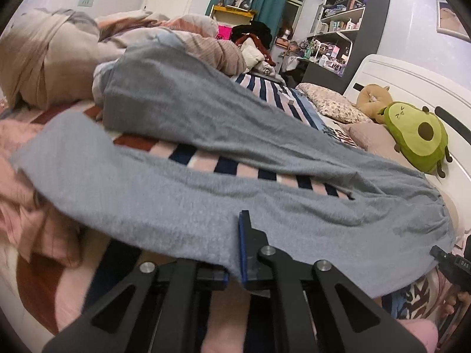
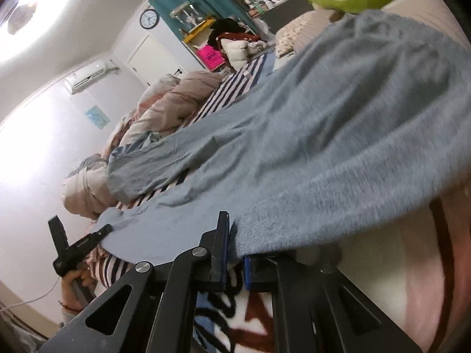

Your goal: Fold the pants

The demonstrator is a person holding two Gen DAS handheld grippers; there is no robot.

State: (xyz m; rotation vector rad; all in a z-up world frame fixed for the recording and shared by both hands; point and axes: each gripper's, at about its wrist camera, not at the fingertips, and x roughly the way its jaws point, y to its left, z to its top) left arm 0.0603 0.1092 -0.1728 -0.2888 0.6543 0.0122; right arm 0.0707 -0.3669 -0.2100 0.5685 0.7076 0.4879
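Grey pants (image 1: 206, 117) lie spread across a striped blanket (image 1: 235, 167) on a bed, both legs reaching toward the far left. My left gripper (image 1: 237, 244) is shut on the near edge of the closer leg; the cloth drapes over one finger and hides it. In the right wrist view the pants (image 2: 323, 132) fill the middle. My right gripper (image 2: 234, 238) is shut on their near edge close to the waist end. The right gripper (image 1: 444, 259) also shows at the far right of the left wrist view. The left gripper (image 2: 101, 232) shows at the left of the right wrist view, pinching the cloth edge.
A green avocado plush (image 1: 418, 135) and pillows (image 1: 332, 103) lie by the white headboard (image 1: 397, 82). A rumpled duvet (image 1: 59, 58) is heaped beyond the leg ends. Pink cloth (image 1: 17, 200) bunches at the near left. Shelves (image 1: 347, 20) stand behind the bed.
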